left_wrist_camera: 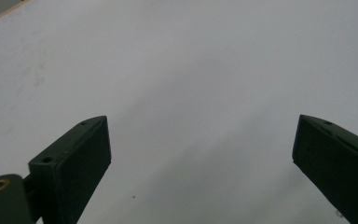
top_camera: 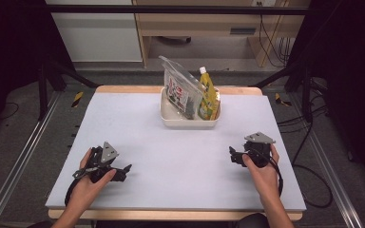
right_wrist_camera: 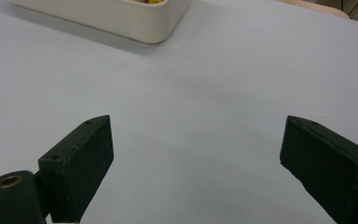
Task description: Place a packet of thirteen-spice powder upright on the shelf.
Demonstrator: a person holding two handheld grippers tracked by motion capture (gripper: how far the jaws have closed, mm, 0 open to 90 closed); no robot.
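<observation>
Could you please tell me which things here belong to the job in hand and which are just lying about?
Job in hand:
- cream tub
- clear zip pouch standing in it
- yellow spouted pouch beside it
- left tongs, open
- right tongs, open

Lying about:
- wooden cabinet behind the table
- floor cables

Clear pouch (top_camera: 179, 90) label: red and green print, too small to read. Yellow pouch (top_camera: 208, 97): print illegible.

A: Where is the bench (top_camera: 171, 156) open?

B: Across its whole near and middle surface, between the 2 claws. Nothing lies ahead of either.

A: And obstacles?

B: 1: the cream tub (top_camera: 189, 121) at the far middle, with a pouch (top_camera: 180, 90) and a yellow bottle (top_camera: 208, 95) rising above its rim.
</observation>
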